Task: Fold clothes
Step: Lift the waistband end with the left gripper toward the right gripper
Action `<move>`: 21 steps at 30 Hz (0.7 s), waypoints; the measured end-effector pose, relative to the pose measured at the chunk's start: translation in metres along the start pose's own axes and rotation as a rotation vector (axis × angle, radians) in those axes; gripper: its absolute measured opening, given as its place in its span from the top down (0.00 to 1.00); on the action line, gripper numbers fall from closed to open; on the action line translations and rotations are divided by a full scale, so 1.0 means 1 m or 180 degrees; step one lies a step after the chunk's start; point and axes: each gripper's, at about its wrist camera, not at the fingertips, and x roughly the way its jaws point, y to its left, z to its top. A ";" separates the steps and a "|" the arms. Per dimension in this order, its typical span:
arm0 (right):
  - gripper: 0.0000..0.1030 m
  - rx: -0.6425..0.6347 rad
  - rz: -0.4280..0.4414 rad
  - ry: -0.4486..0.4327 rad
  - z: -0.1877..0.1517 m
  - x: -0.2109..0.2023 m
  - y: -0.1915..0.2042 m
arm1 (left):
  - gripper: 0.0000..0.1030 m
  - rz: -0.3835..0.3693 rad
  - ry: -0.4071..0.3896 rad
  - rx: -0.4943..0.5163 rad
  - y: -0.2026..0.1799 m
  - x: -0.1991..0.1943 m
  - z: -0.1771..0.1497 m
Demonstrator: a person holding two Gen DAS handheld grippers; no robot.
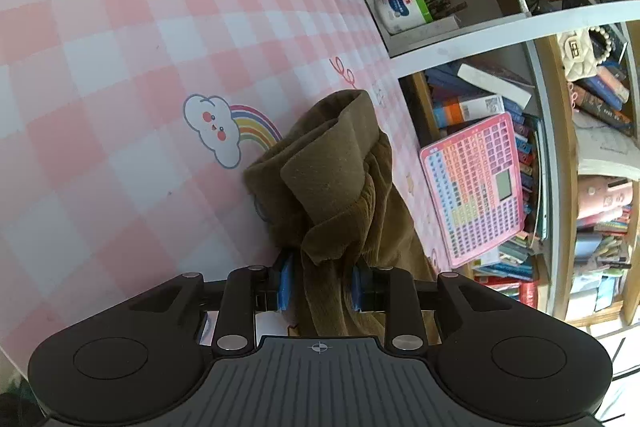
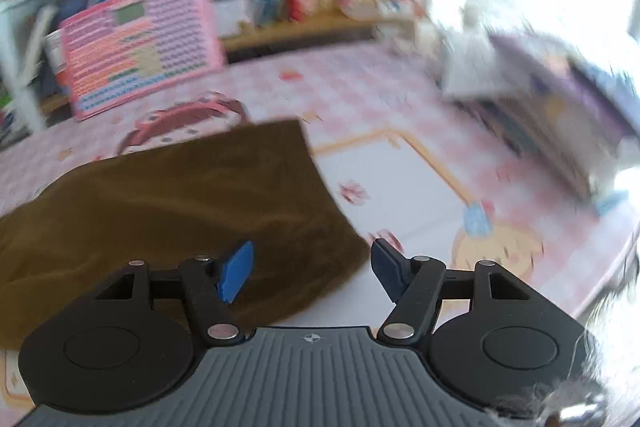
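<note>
Pink-and-white checked vinyl covers the table (image 1: 120, 67), printed with a smiling cloud and rainbow (image 1: 224, 131) in the left wrist view and cartoon children in the right wrist view. Behind the table stands a wooden bookshelf (image 1: 560, 147) crowded with books, and a pink plastic learning tablet with rows of small keys (image 1: 476, 187) leans against it.

An olive-brown corduroy garment (image 1: 340, 179) lies on the table near its shelf-side edge. In the left wrist view it is bunched into thick folds, with a gathered, elastic-looking band showing along one fold. The left gripper (image 1: 320, 287) has its blue-padded fingers (image 1: 285, 279) closed narrowly on a hanging strip of this fabric, the cloth pinched between the pads and running back under the camera.

The right wrist view is motion-blurred. There the same brown garment (image 2: 180, 207) spreads flat and smooth across the table, one straight edge ending in a square corner. The right gripper (image 2: 312, 271) hangs over that edge with its blue fingers (image 2: 236, 271) spread wide apart, holding nothing. A blurred stack of purple and white items (image 2: 540, 87) sits at the table's far right.
</note>
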 end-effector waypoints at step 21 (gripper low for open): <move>0.33 -0.1866 0.1277 0.0124 -0.043 0.024 0.218 | 0.79 -0.0021 -0.0063 -0.0036 -0.001 0.004 -0.004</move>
